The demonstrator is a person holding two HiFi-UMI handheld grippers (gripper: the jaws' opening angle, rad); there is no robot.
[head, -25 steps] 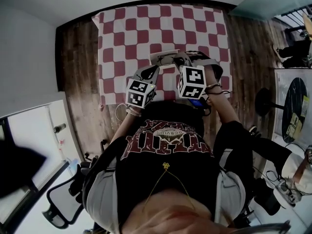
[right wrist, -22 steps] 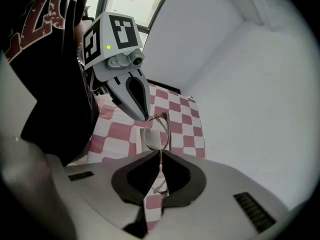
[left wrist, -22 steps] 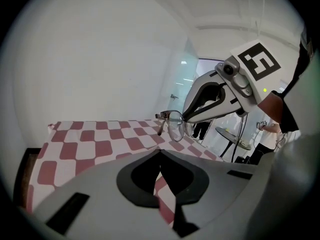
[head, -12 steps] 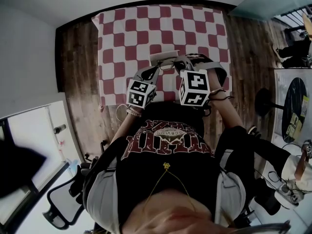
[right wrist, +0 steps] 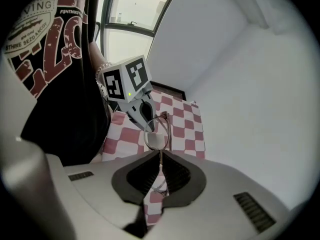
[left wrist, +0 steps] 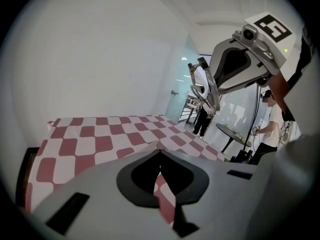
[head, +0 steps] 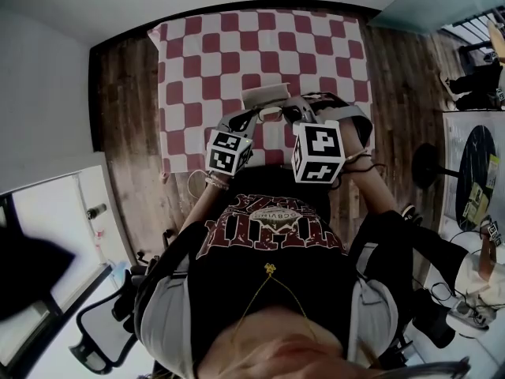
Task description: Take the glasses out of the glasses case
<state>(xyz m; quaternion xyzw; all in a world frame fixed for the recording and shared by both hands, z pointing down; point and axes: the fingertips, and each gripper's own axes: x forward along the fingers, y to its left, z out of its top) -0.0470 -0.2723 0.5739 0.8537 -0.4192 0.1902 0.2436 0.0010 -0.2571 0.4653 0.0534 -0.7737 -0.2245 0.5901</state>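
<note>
The glasses [right wrist: 158, 132] are thin wire-framed and hang in the air, pinched at one edge by my shut right gripper [right wrist: 160, 155]. The left gripper view shows the glasses [left wrist: 202, 86] up high under the right gripper [left wrist: 245, 59]. In the head view the pale glasses case [head: 265, 95] lies on the red-and-white checked cloth [head: 205, 46], just beyond both grippers. My left gripper [head: 254, 117] sits close to the case's near edge. Its jaws [left wrist: 160, 151] are shut, and I see nothing between them. My right gripper [head: 290, 114] is beside it to the right.
The checked cloth covers a dark wooden table [head: 126, 109] against a white wall. A round side table [head: 430, 164] and a person [left wrist: 272, 121] stand off to the right. An office chair [head: 102, 322] is behind at the lower left.
My right gripper has drawn back toward my body and to the right, carrying the glasses away from the case. The left gripper has barely moved.
</note>
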